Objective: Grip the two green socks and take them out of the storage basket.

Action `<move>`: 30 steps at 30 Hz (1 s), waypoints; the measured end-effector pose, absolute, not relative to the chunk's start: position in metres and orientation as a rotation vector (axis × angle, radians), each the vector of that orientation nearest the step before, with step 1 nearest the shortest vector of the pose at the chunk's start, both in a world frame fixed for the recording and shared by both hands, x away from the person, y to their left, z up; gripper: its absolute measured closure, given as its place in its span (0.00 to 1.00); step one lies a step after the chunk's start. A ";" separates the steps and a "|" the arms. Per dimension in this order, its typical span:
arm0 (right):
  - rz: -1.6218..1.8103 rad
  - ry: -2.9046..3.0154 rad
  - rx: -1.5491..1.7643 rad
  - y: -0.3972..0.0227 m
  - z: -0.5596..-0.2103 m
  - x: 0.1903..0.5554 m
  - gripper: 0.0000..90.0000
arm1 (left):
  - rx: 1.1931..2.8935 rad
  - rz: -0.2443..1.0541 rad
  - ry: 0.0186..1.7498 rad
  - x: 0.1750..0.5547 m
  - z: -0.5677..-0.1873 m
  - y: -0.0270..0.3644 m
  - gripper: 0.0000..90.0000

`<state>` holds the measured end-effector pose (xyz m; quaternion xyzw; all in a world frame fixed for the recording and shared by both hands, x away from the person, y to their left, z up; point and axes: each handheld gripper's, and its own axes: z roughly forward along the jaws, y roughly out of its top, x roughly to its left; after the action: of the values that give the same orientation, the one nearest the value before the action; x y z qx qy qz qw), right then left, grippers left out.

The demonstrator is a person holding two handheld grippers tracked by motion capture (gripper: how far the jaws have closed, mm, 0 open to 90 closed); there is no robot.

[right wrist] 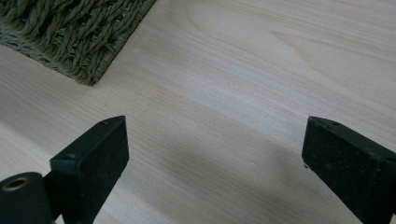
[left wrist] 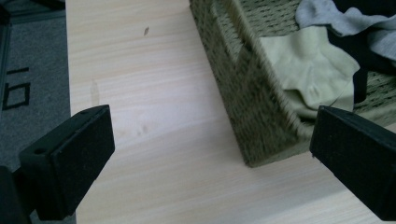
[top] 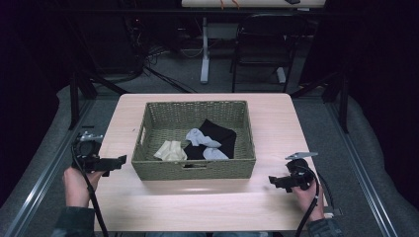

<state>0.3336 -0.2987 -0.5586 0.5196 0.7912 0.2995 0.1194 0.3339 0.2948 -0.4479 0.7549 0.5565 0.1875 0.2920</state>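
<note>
**woven_fan:** Smack in the middle of the table (top: 276, 118) we've got a rectangular woven basket (top: 195, 170), olive-green, chunky twisted weave, with a little handle slot cut in the near wall. Inside it: a cream sock (top: 170, 151) toward the near-left corner, a black garment (top: 220, 133) right of that, and grey socks (top: 201, 138) draped over the black one. All soft and crumpled, nothing folded.

**gripguy:** Yep, we see the same. Left gripper (top: 121, 159) sits just left of the basket, right gripper (top: 272, 180) off its near-right corner. Neither touches it. Jaws on both are spread wide with bare tabletop between them, so nothing's being held.

**woven_fan:** What we like about the left gripper view is the detail: the basket corner (left wrist: 261, 116) up close, the cream sock (left wrist: 313, 70) lying against the inner wall, grey fabric (left wrist: 327, 18) behind it. Also the grey carpet (left wrist: 32, 70) past the table edge.

**gripguy:** And the right gripper view gives us the weave (right wrist: 79, 32) really tight, thick rope-like strands, plus the pale wood grain of the tabletop (right wrist: 261, 70). Jaw pads look matte black and blocky. No basket contents from that angle though, we can't see in.
</note>
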 end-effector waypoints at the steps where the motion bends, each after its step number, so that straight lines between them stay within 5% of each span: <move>1: 0.864 2.319 1.516 -0.299 -0.558 0.334 0.08 | 2.011 0.496 1.475 0.336 -0.445 0.293 0.00; 30: 0.865 2.322 1.511 -0.300 -0.559 0.334 0.08 | 2.222 0.370 1.295 0.406 -0.431 0.207 0.00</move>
<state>0.3340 -0.2997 -0.5590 0.5170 0.7943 0.2958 0.1194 0.4065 0.2069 -0.4312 0.8238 0.4802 0.1373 0.2682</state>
